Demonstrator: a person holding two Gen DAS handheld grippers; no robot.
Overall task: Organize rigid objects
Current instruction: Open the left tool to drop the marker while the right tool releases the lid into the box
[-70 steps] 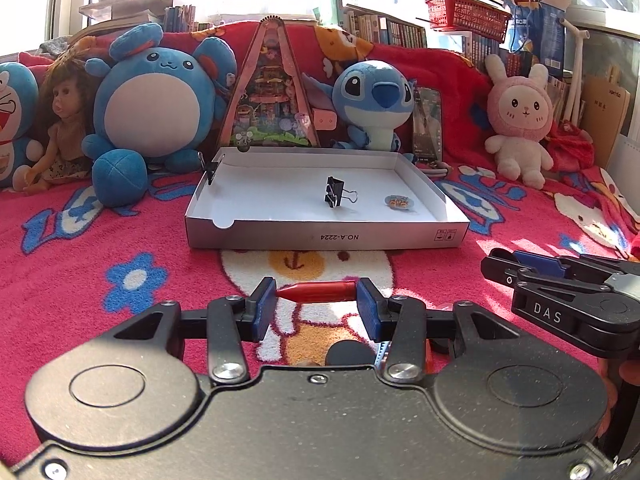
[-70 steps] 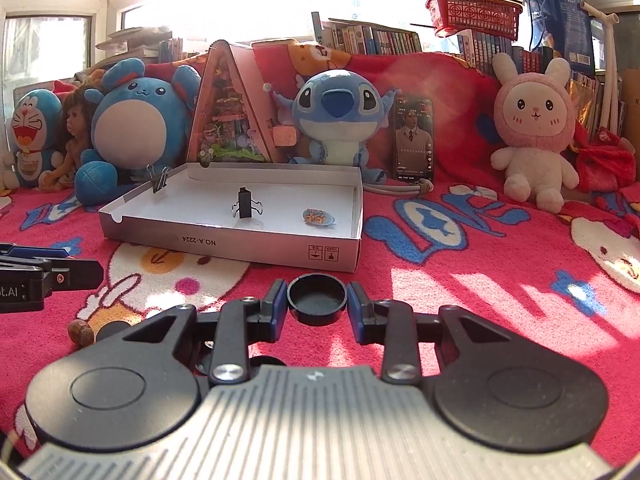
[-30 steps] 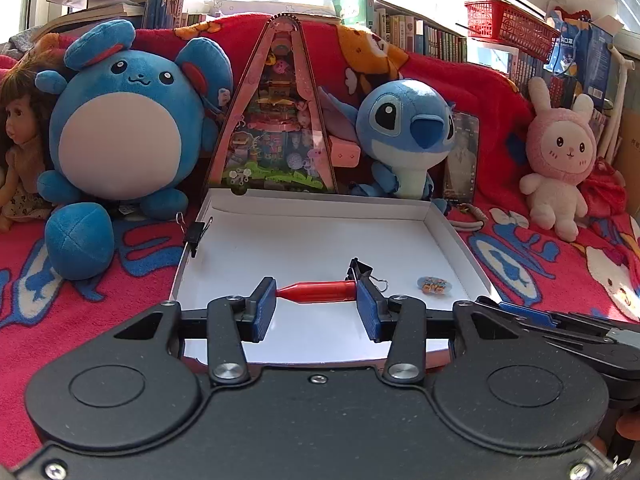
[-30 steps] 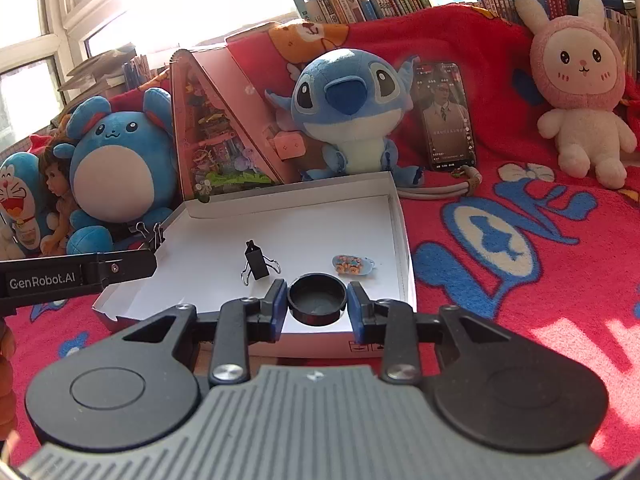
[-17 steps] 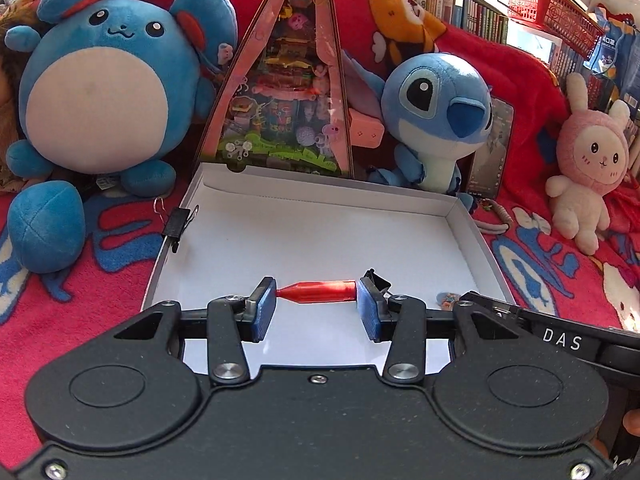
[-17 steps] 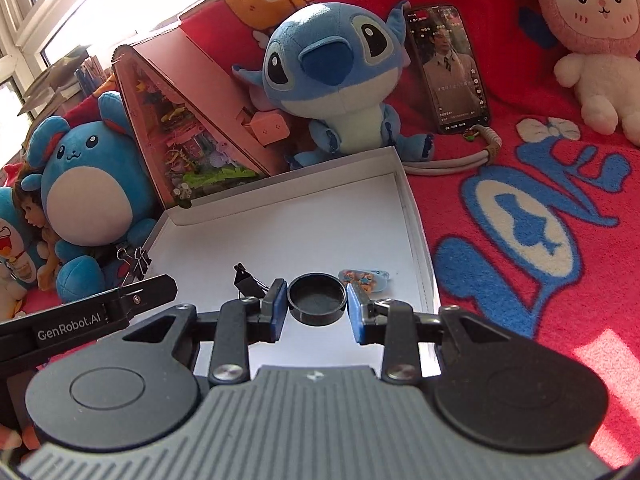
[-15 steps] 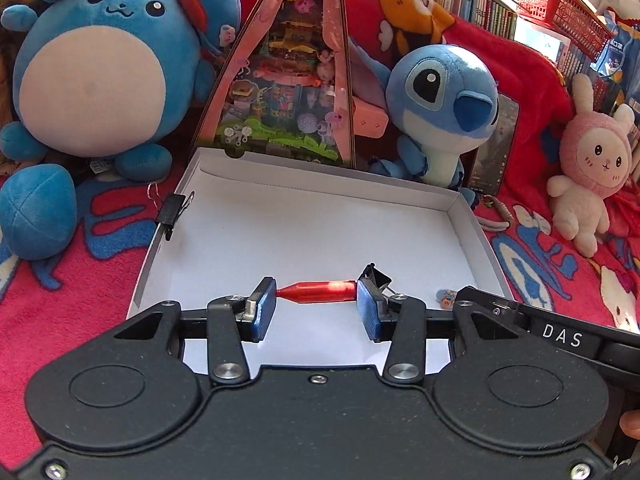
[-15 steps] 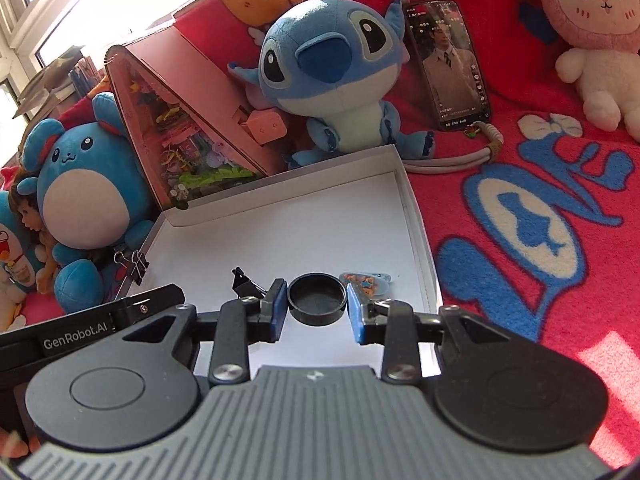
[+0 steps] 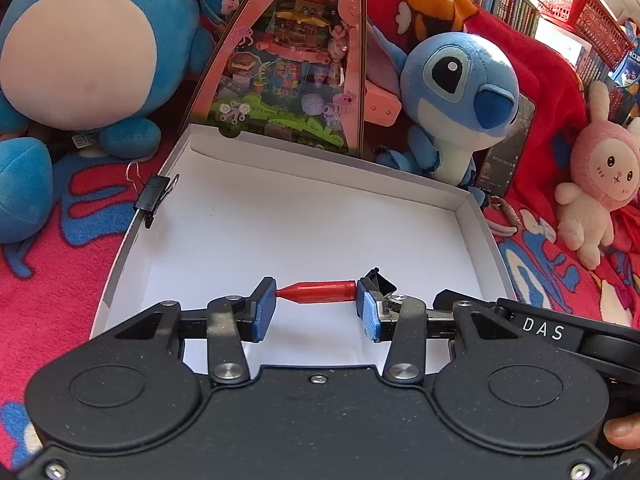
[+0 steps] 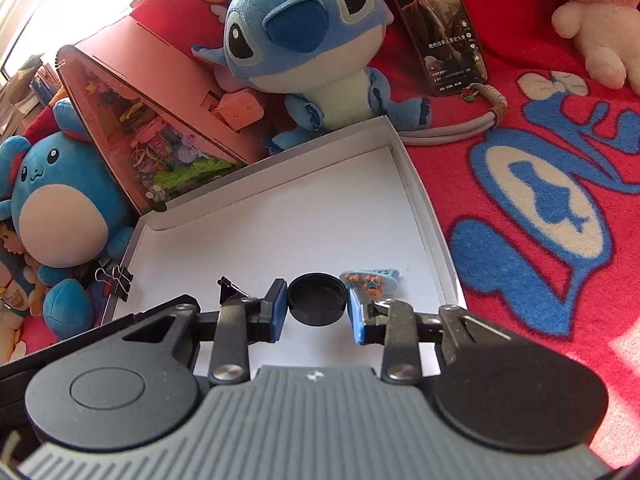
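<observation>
**Q:** What has changed in the two wrist views over the last couple of seconds?

**A:** Both tools, earlier low over the red blanket [image 9: 48,300] in front of the white box [image 9: 132,236], now hang above its floor, tilted downward. The box fills each view instead of sitting at a distance.

**Q:** State of the tongs, and where are the carried items?

**A:** The left gripper [image 9: 316,305] is clamped endwise on a red cap-like piece [image 9: 320,292], held level between its blue pads. The right gripper [image 10: 317,307] is closed on a black round lid [image 10: 317,298], gripped across its rim. Both items are above the box floor, not yet resting on it.

**Q:** What does that mean for the task?

**A:** Transport appears finished; release is the likely next step. Already in the box: a black binder clip [image 10: 230,289] and a small blue figure clip [image 10: 372,280]. Another binder clip [image 9: 154,197] grips the left wall. The lid hangs between the two loose items, so lowering needs care.
</observation>
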